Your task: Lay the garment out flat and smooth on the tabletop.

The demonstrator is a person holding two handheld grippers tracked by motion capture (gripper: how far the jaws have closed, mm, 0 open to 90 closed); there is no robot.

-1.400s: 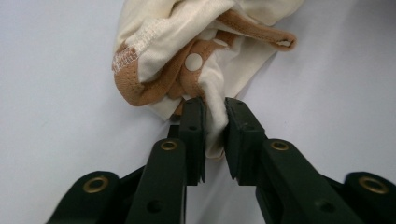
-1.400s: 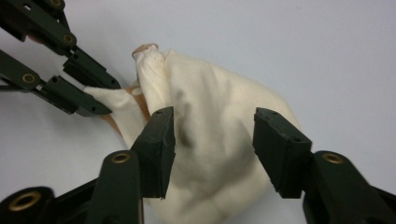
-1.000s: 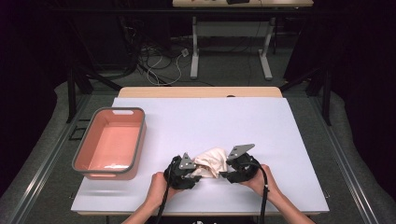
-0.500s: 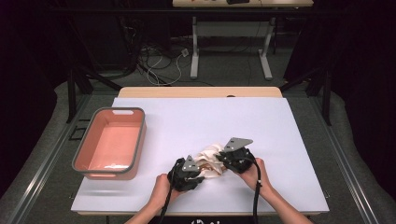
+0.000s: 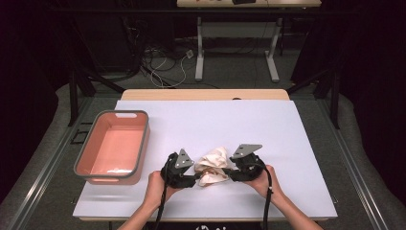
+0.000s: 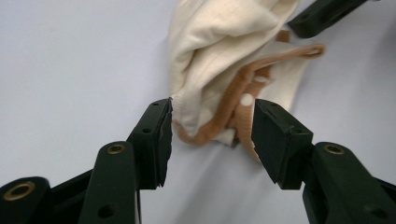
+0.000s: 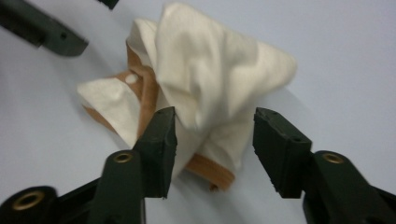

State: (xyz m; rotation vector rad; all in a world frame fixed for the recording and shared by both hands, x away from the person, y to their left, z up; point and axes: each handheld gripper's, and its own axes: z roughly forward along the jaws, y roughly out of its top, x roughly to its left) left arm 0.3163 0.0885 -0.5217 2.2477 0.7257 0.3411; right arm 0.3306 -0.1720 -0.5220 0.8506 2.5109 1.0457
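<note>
- Crumpled cream cloth garment with tan-orange trim (image 5: 214, 165) lies bunched in a heap on the white table top (image 5: 287, 143), near the front edge and between the two tools.
- In the left gripper view its trim band (image 6: 236, 100) loops out of the folds, with a small white button on it, and the near hem sits right in the gap of the jaws.
- Left gripper (image 6: 212, 135), black and hand-held, stands wide open around that hem; its pads flank the cloth, the left one at the very edge of the fabric, and I judge nothing is pinched yet.
- Right gripper (image 7: 215, 142) is likewise wide open, jaws astride the far side of the heap over a fold of cream cloth and a bit of trim; it holds nothing.
- To do this step well, I would have each tool bite one layer at an outer edge, best on the firmer trim, not a thick wad, and close fully before lifting.
- Taking the two bites well apart on the garment should let it open out when the hands draw away; bites on the same fold would only drag the lump.
- Salmon-pink rectangular plastic tub with a grey rim (image 5: 140, 143) stands well apart at the left of the table.
</note>
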